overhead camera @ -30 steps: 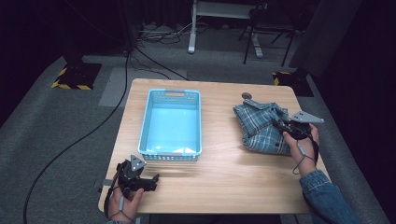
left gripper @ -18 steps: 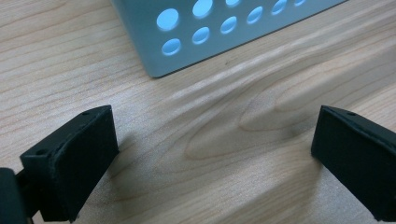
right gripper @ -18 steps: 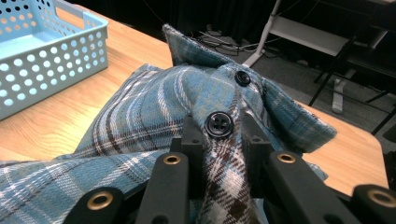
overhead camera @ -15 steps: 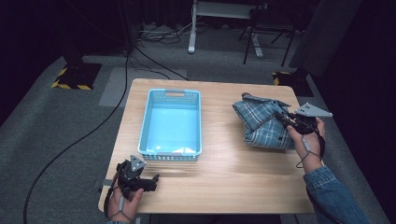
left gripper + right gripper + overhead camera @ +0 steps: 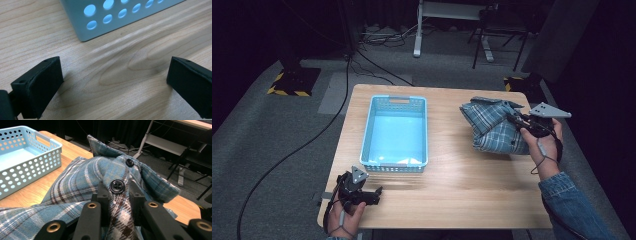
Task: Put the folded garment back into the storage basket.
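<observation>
Raised since the earlier frame, my right gripper point(image 5: 119, 202) pinches the plaid shirt point(image 5: 494, 125) at its buttoned placket. Soft blue-white checked cloth, crumpled, black round buttons point(image 5: 117, 186). My left gripper point(image 5: 112, 85) rests with jaws apart on the wood-grain table point(image 5: 472, 185).

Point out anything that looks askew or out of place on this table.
The plaid shirt lies bunched in a loose heap near the table's right edge, collar sticking up, not folded flat. The right gripper is pinching its buttoned front strip. The blue basket sits square and empty. Nothing looks spilled or damaged.
</observation>
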